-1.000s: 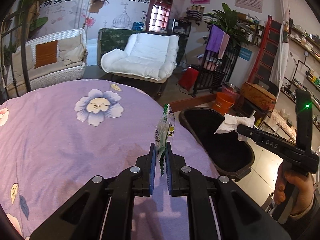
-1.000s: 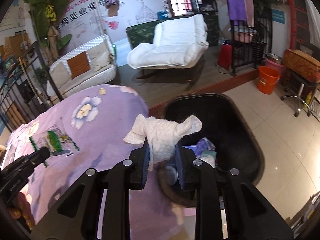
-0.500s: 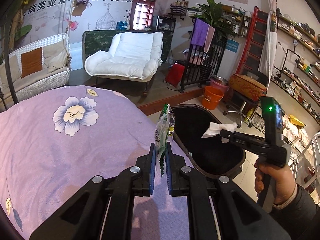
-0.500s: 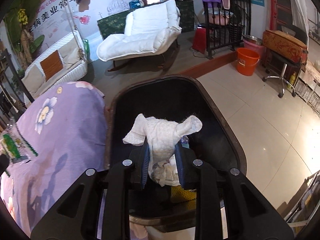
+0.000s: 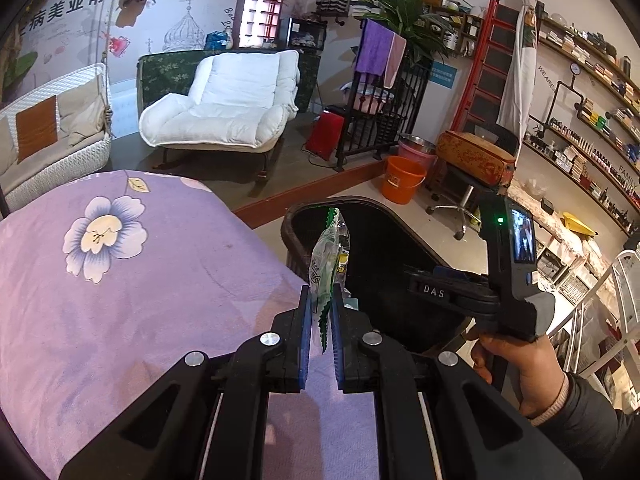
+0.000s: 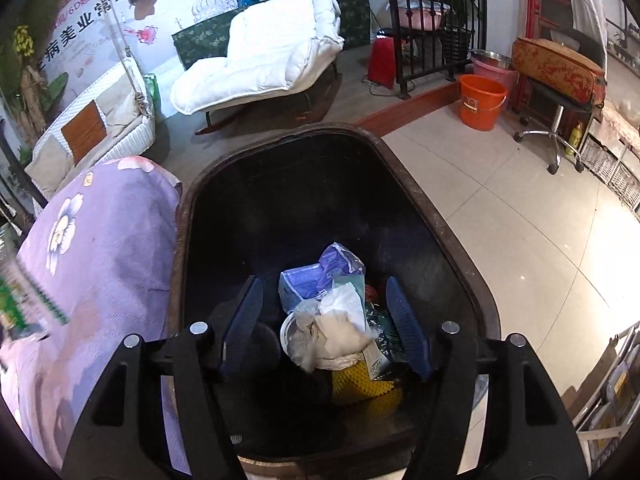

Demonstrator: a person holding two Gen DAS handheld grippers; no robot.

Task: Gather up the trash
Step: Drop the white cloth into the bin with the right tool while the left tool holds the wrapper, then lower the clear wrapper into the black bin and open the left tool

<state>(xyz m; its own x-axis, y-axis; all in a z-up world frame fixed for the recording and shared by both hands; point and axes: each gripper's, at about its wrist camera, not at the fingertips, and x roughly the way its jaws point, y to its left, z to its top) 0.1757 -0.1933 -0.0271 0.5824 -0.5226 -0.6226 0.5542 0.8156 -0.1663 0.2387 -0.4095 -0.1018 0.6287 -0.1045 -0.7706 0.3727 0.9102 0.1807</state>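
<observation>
A black bin (image 6: 440, 216) stands beside a purple flowered bedspread (image 5: 132, 280) in a cluttered shop room. The right gripper (image 6: 326, 328) has just spread its jaws; the white tissue (image 6: 340, 324) now lies, seemingly loose, on the trash below. The left gripper (image 5: 321, 320) pinches a green wrapper (image 5: 330, 256) near the bin's rim, likely next.

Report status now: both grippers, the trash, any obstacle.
Left gripper shut on wrapper. Right gripper just opened over bin; tissue dropped inside. No obstacle.
</observation>
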